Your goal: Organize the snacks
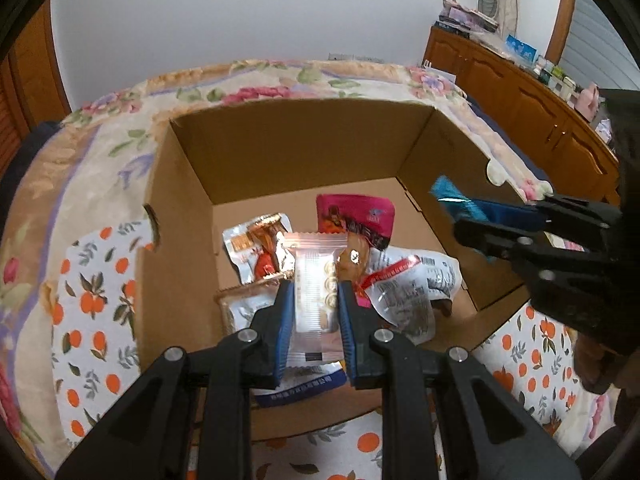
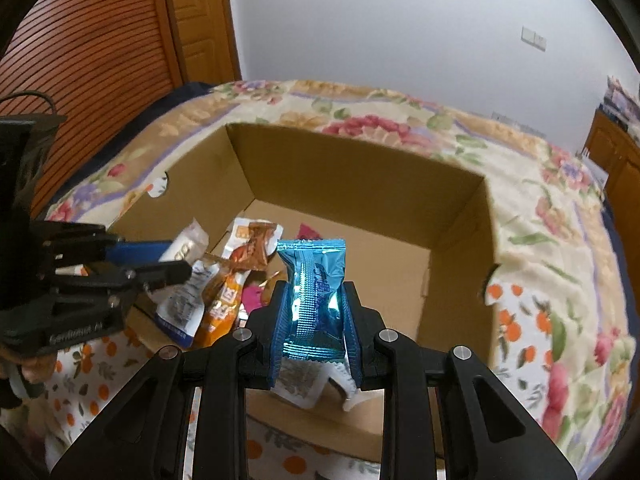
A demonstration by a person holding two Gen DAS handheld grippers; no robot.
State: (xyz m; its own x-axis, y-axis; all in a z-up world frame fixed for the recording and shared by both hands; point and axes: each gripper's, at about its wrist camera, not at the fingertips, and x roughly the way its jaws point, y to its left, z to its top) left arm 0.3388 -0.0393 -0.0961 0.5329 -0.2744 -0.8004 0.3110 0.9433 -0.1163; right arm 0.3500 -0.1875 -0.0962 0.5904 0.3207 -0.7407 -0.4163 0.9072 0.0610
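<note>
Your left claw [image 1: 313,300] is clamped on a clear-wrapped biscuit pack [image 1: 316,280], held upright over the near side of the cardboard box [image 1: 280,152]. Your right claw [image 2: 314,300] pinches a shiny blue packet [image 2: 314,280] the same way, above the box's open top and nearer its right wall. Both snacks are in the air, neither released.

Below them, several packets already lie on the box floor: a pink pouch [image 1: 354,216], an orange-and-white pouch [image 1: 256,248], a white printed sachet [image 1: 408,288] and others bunched toward the near left corner. The box sits on a bed, partly on an orange-print cloth [image 1: 96,300] laid over a floral bedspread [image 1: 120,120].

So you look well into the job: part is boxed, and these two need lowering in and letting go. No loose snacks show outside the box, though the views cover little of the bed.
</note>
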